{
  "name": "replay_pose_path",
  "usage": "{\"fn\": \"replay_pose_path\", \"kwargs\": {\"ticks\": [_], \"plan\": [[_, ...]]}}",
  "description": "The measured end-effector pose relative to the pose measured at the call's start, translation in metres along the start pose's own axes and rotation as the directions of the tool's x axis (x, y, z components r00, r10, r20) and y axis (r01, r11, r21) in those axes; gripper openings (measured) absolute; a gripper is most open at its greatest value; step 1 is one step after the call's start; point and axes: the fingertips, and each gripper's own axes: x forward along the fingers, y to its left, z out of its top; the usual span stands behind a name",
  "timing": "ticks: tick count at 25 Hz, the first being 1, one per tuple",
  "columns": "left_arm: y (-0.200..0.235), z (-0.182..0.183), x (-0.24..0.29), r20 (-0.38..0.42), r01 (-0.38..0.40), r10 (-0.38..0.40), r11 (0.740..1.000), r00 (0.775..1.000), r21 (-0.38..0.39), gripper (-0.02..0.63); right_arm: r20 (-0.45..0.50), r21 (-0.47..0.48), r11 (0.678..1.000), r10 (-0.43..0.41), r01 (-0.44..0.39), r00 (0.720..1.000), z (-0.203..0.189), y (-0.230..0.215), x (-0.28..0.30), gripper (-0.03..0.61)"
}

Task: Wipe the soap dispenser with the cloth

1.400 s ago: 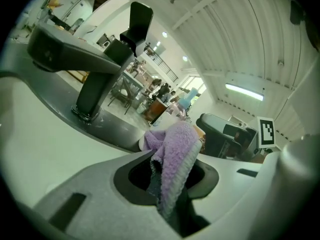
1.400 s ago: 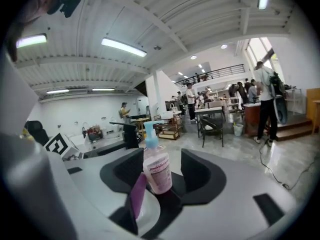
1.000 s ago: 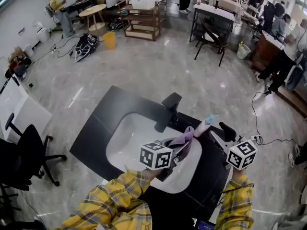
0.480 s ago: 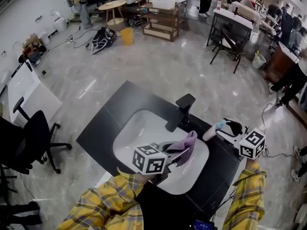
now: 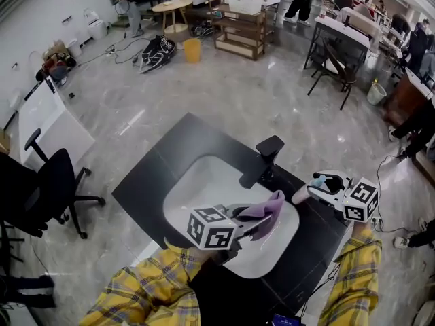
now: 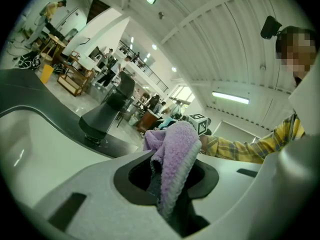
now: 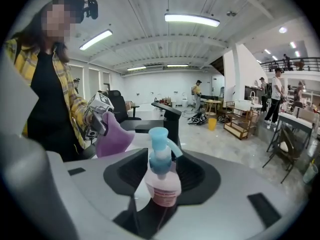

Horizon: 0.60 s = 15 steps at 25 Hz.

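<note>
The soap dispenser, a pink bottle with a blue pump, stands between the jaws of my right gripper. Those jaws have just been closing and now press its lower body. In the head view the dispenser tilts out of the right gripper over the black counter. My left gripper is shut on a purple cloth over the white basin. The cloth bunches up between the left gripper's jaws. A small gap separates cloth and dispenser.
A black faucet rises at the basin's far rim, between the two grippers. An office chair and a white panel stand to the left. Tables, shelves, a yellow bin and people fill the far floor.
The cloth lay against the dispenser a second ago; now they are slightly apart. The right gripper has turned and shifted right with the dispenser. The left gripper has drifted a little.
</note>
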Motion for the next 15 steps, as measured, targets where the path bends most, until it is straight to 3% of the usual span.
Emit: {"fn": "replay_pose_path", "kwargs": {"ticks": [2, 7, 15], "plan": [[-0.002, 0.001, 0.003, 0.000, 0.007, -0.007, 1.000, 1.000, 0.002, 0.086, 0.015, 0.003, 1.000, 0.012, -0.012, 1.000, 0.002, -0.001, -0.001, 0.129], [-0.003, 0.010, 0.014, 0.008, 0.006, -0.006, 1.000, 1.000, 0.009, 0.086, 0.043, 0.022, 1.000, 0.004, -0.005, 0.999, 0.005, -0.007, -0.004, 0.123], [-0.007, 0.017, 0.028, 0.013, 0.016, -0.017, 1.000, 1.000, 0.024, 0.086, 0.058, 0.069, 0.990, -0.130, 0.126, 0.990, 0.003, -0.009, -0.004, 0.121]]}}
